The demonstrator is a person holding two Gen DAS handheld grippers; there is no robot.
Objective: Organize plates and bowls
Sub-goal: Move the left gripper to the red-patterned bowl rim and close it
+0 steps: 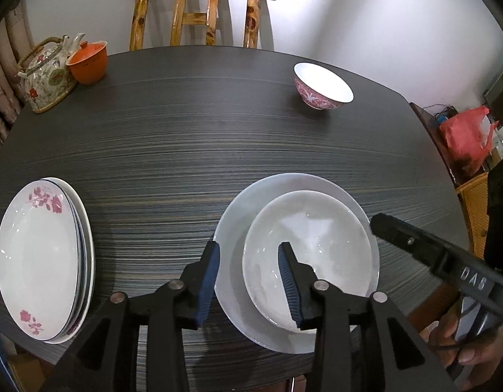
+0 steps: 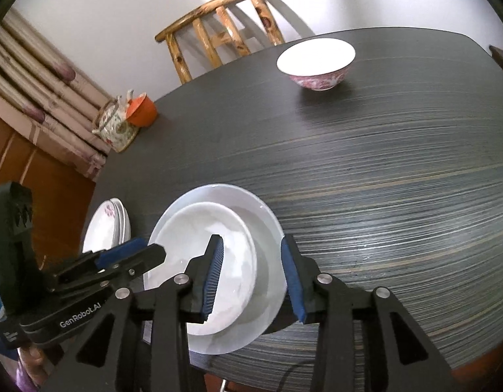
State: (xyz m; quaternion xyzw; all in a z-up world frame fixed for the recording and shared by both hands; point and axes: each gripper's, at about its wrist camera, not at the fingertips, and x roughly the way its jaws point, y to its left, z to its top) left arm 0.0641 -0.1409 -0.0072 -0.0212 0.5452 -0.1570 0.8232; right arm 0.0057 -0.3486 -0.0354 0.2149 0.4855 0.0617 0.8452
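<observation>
Dark striped table (image 1: 219,137). Near its front edge, a large white plate (image 1: 241,215) with a smaller white dish (image 1: 316,238) resting inside it, set toward the plate's right side.

Left claw (image 1: 248,281) spread apart, holding nothing, poised over the left rims of plate and dish: right finger above the dish's inside, left finger outside the plate's edge, over bare table. Contact with either rim not clear.

Right claw (image 2: 254,281) likewise apart and empty, straddling the right side of the pair; left finger over the dish, right finger by the plate's outer rim. Cannot tell whether touching.

Off to the left, well apart, a stack of plates (image 1: 39,261), the top one with pink flowers, overhanging the table edge slightly.

At the far right of the table, a pink-patterned bowl (image 1: 320,88), upright, alone.

Far left corner: flowered teapot (image 1: 45,78) just beside an orange cup (image 1: 88,62). Wooden chair (image 1: 199,16) behind the table.
</observation>
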